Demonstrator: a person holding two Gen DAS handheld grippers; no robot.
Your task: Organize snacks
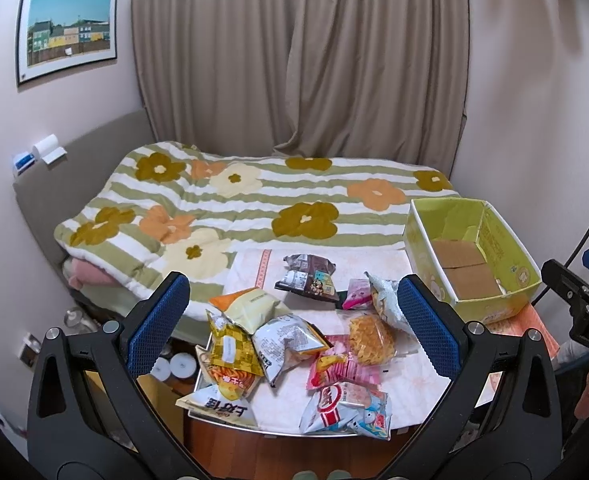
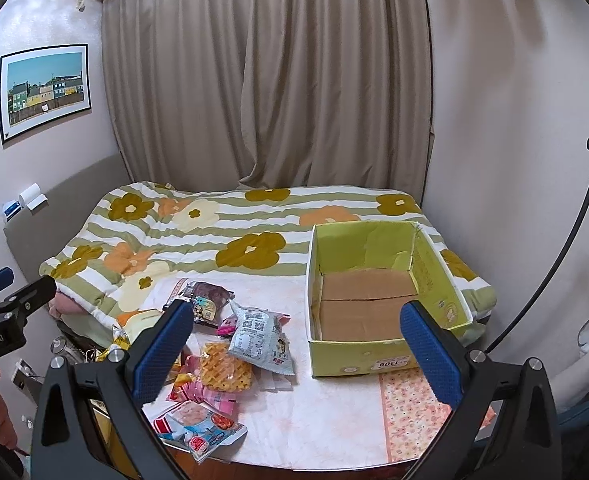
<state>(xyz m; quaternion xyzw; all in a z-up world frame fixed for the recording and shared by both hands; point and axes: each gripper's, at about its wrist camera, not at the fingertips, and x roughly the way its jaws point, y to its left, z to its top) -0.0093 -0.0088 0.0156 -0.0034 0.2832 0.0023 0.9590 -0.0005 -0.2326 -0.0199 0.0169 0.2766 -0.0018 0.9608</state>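
A bedroom with beige curtains [image 1: 294, 60] at twelve o'clock, a framed print [image 1: 67, 32] at ten o'clock, and a low counter [image 2: 326, 412] under a pale cloth pushed against a bed. Nearest the cameras, both tools hover above the counter's near edge with nothing in them: the left gripper [image 1: 290, 324] has its jaws spread wide over the snack pile, and the right gripper [image 2: 294, 352] has its jaws equally released, framing the gap between the pile and the box. Under the left tool, at six o'clock, lie a red-and-white packet [image 1: 344, 410] and a yellow chip bag [image 1: 218, 404] at the counter edge. Just beyond them are a silver bag [image 1: 286, 344], a clear pack of golden waffle crisps [image 1: 372, 338] and pink wrappers [image 1: 334, 368], loosely overlapping, probably tipped out for sorting. Farther on sits a dark chocolate-coloured bag [image 1: 306, 276], apart from the heap. At two o'clock an open yellow-green cardboard box [image 2: 374, 364] stands upright beside the snacks; what shows of its inside is bare, so it looks like the intended container, with no snack yet in it. Behind everything, a flower-patterned quilt [image 1: 234, 200] covers the bed.
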